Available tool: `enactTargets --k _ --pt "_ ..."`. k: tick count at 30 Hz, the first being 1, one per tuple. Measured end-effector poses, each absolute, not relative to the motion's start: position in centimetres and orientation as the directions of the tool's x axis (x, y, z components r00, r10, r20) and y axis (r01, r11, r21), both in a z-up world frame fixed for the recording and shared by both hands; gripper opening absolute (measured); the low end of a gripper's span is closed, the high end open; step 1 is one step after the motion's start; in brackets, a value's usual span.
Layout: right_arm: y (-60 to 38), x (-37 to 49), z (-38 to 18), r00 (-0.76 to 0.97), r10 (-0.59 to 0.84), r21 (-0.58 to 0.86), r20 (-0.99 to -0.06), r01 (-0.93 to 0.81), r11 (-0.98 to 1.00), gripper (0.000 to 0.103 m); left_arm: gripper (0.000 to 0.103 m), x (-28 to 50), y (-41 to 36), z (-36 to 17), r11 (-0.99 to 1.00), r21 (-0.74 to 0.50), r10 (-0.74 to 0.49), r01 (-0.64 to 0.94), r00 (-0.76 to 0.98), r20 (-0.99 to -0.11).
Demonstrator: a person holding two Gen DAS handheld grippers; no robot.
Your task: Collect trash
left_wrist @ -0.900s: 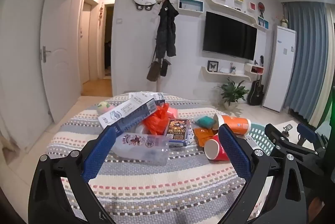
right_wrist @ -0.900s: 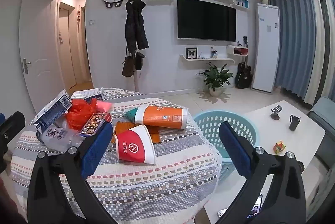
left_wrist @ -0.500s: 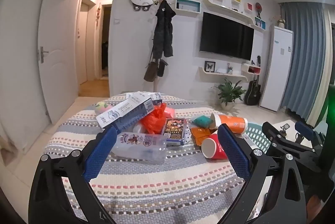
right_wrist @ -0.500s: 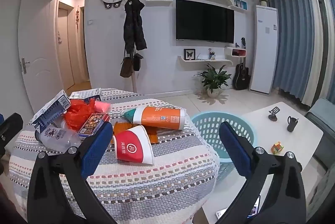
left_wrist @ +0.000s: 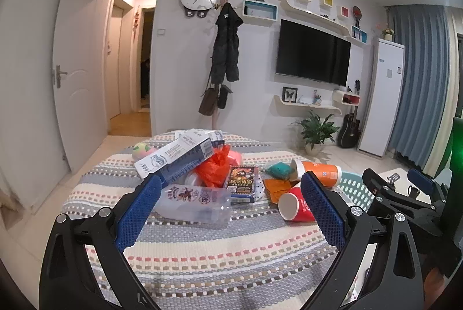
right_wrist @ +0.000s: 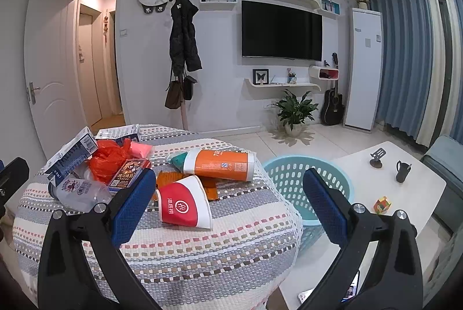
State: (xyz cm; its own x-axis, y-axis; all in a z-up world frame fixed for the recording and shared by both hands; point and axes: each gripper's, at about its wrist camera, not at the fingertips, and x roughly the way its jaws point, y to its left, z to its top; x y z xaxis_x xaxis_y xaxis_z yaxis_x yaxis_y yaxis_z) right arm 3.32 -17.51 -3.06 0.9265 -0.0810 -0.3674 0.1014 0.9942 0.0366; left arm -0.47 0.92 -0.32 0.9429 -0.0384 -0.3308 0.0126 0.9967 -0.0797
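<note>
The left gripper [left_wrist: 230, 201] is held above the near part of a round table covered with a striped cloth [left_wrist: 202, 258]. Its blue-padded jaws are spread wide and nothing is gripped between them. The right gripper [right_wrist: 227, 201] is likewise spread to full width, with nothing pressed by its pads; it is held over the near right edge of the same table.

The trash is gathered in a loose heap on the far half of the cloth. A clear plastic bottle [left_wrist: 194, 201] is laid on its side nearest the left gripper. Behind it, a blue-and-white carton [left_wrist: 176, 155] is propped at a tilt on the heap, and an orange plastic bag [left_wrist: 215, 168] is bunched beside it. A dark printed box [left_wrist: 243, 182] lies flat just right of the bag. A red paper cup [right_wrist: 185, 204] lies on its side, mouth toward the lower right in the right wrist view, just beyond the right gripper's left pad. Behind the cup, an orange-and-white cup [right_wrist: 220, 165] is also tipped over, and flat orange wrappers [right_wrist: 167, 179] are partly covered by both. A small teal item [left_wrist: 277, 168] is seen near the orange cup; its nature cannot be determined at this resolution.

A light-blue slotted basket [right_wrist: 332, 179] stands on the floor just beside the table's right edge, between the table and a low white table [right_wrist: 419, 182].
</note>
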Motion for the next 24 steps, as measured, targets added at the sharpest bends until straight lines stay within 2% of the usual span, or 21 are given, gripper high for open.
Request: enactTargets --k 19,24 --pt "-17.05 3.90 -3.38 0.920 -0.059 0.049 -0.388 0.084 0.995 0.097 0.094 -0.97 1.55 0.24 0.996 -0.087 -0.027 -0.001 0.948 -0.318" --pt "-17.28 4.08 -3.39 0.917 -0.058 0.058 -0.394 0.088 0.994 0.097 0.094 -0.25 1.68 -0.13 0.993 -0.114 -0.056 0.019 0.941 -0.335"
